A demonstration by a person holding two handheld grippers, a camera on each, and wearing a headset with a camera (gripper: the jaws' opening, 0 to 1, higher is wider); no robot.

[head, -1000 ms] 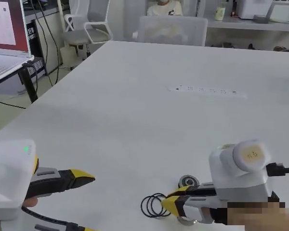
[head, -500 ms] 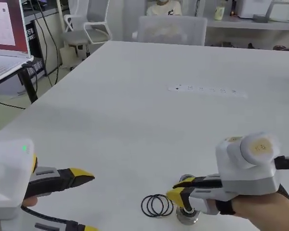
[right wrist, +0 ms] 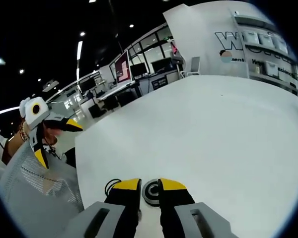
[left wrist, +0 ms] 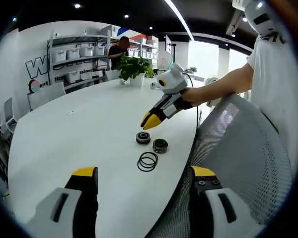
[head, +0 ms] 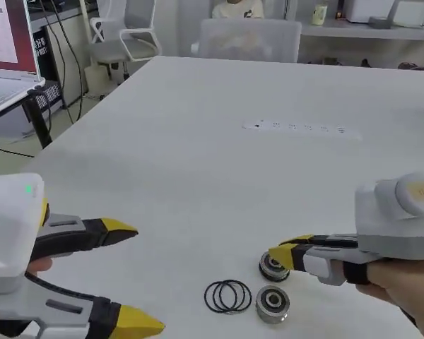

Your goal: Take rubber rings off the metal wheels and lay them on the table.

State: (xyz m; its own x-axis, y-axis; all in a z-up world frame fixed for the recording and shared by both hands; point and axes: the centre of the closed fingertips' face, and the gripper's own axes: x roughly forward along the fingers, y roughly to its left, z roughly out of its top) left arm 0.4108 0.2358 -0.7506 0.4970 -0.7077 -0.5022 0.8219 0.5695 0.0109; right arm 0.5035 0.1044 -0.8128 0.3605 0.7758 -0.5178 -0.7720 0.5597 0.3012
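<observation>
Several black rubber rings [head: 228, 295] lie overlapping on the white table [head: 219, 162] near its front edge. Two metal wheels sit just right of them, one nearer [head: 272, 303] and one farther [head: 272, 265]. My right gripper [head: 283, 256] hovers by the farther wheel, jaws shut with nothing between them. Its own view shows that wheel [right wrist: 151, 192] just past the fingertips and the rings [right wrist: 109, 186] to the left. My left gripper [head: 133, 277] stands open at the lower left, apart from the parts. From the left gripper [left wrist: 144, 174], the rings [left wrist: 147, 161], both wheels [left wrist: 143, 138] [left wrist: 160, 145] and the right gripper [left wrist: 150, 120] lie ahead.
A white power strip [head: 297, 128] lies mid-table. A mesh chair [head: 249, 39] stands at the far edge, with another chair [head: 120, 32] and a laptop desk [head: 10, 78] to the left. A person's chair back [left wrist: 233, 148] is close beside the table edge.
My right gripper has pulled back to the right and lifted off the spot beside the rings, uncovering the nearer wheel. The left gripper has barely moved; the head camera shifted slightly.
</observation>
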